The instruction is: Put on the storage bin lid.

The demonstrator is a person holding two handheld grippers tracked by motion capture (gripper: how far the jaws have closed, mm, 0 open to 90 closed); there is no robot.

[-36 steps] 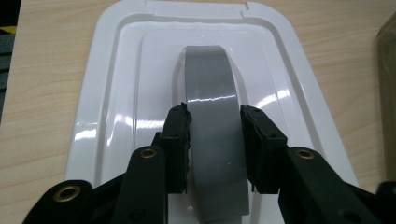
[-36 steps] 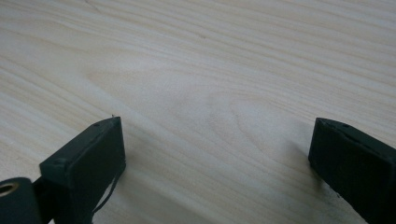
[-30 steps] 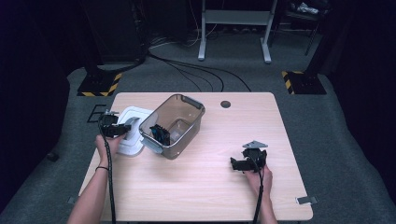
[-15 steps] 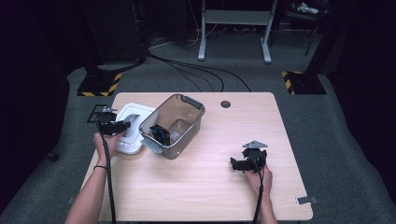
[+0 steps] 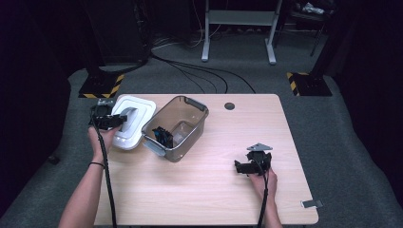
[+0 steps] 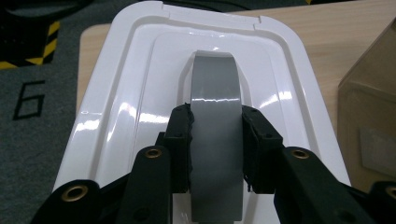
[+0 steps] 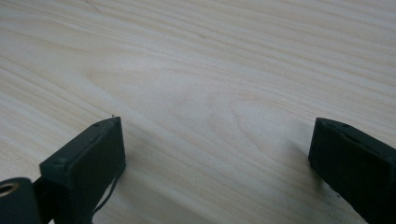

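At the far left of the light wooden table (image 5: 204, 190), the left hand-held gripper (image 6: 215, 149) is clamped on a grey roll of tape (image 6: 215, 140), its black pads pressing the roll's two flat sides, with the roll standing on edge above the glossy white rectangular plastic lid (image 6: 116, 116). In the high view this left hand-held gripper (image 5: 113, 121) hangs over the lid (image 5: 138, 107), just left of the smoky transparent plastic storage bin (image 5: 190, 107), which has some dark items inside. The step in hand appears to be lifting the tape clear of the lid; the next move probably calls for carrying it right over the bin's rim and lowering it in before letting go. The left forearm reaches up along the table's left edge, wrist bent inward. At the near right, the right hand-held gripper (image 5: 252, 166) rests low over bare wood, its jaws wide apart and holding nothing
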